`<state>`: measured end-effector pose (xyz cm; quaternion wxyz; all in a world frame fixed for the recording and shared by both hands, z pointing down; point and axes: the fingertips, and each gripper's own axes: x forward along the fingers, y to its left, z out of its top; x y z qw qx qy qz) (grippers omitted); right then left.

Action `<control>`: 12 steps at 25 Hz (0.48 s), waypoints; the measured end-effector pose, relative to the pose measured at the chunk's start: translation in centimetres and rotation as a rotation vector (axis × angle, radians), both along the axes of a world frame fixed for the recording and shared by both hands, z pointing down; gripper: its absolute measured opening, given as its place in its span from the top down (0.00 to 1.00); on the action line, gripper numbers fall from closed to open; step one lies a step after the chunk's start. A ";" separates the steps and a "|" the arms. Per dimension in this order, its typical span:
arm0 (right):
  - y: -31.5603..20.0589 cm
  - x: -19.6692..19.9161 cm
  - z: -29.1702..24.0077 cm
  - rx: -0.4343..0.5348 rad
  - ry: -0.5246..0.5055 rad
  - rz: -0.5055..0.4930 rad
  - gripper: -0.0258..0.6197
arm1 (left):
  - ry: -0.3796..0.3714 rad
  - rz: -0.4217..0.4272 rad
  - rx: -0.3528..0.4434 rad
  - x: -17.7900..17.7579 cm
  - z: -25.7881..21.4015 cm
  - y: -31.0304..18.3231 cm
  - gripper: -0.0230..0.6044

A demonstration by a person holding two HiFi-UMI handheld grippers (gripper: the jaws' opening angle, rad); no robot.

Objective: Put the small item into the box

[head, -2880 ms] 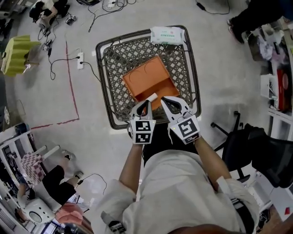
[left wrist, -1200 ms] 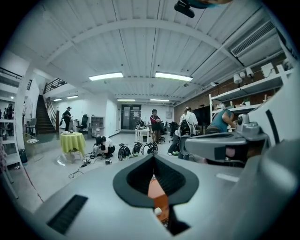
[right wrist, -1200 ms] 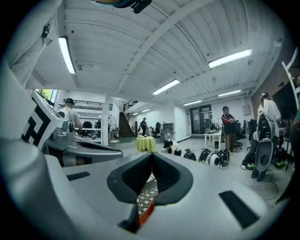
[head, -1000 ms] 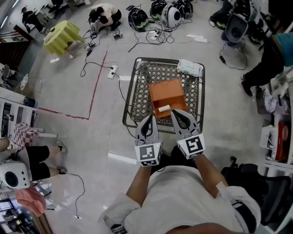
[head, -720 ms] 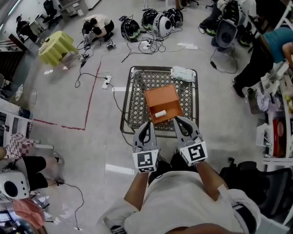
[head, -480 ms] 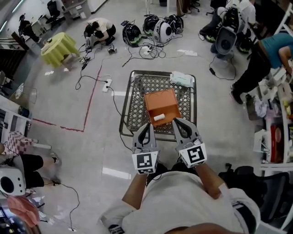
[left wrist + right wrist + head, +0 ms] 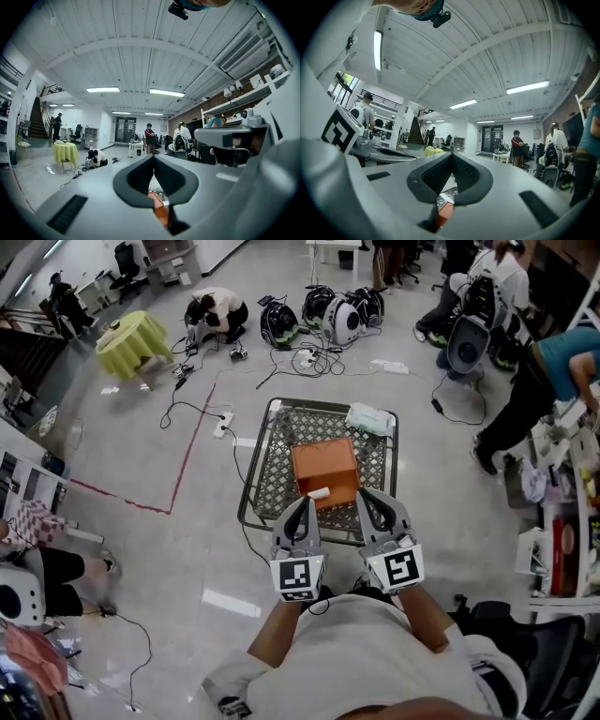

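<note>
Your left gripper [image 7: 303,504] and right gripper [image 7: 362,495] both have their jaws squeezed tight together with nothing in them. The small item [image 7: 319,493], a little white block, lies just past the tips and between them. It is inside the orange box [image 7: 325,463] on the wire cart [image 7: 256,472].

Glossy grey floor [image 7: 141,549] with red tape line [image 7: 187,451] and loose cables [image 7: 178,409]; yellow-draped table [image 7: 131,338] far left; ribbed white ceiling [image 7: 140,56], strip lights [image 7: 103,89].
</note>
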<state>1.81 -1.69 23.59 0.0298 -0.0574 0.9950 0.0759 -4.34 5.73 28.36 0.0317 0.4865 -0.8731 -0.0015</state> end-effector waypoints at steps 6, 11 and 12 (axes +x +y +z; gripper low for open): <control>-1.8 1.1 -0.5 0.009 -0.017 0.013 0.96 | -0.019 0.000 0.009 0.7 -0.7 -1.3 0.95; -2.0 1.4 -0.3 0.005 -0.002 0.010 0.96 | -0.021 0.009 0.005 1.3 -0.7 -2.0 0.95; -1.8 1.5 -0.2 0.003 -0.002 0.005 0.96 | -0.022 0.011 0.004 1.4 -0.7 -2.0 0.95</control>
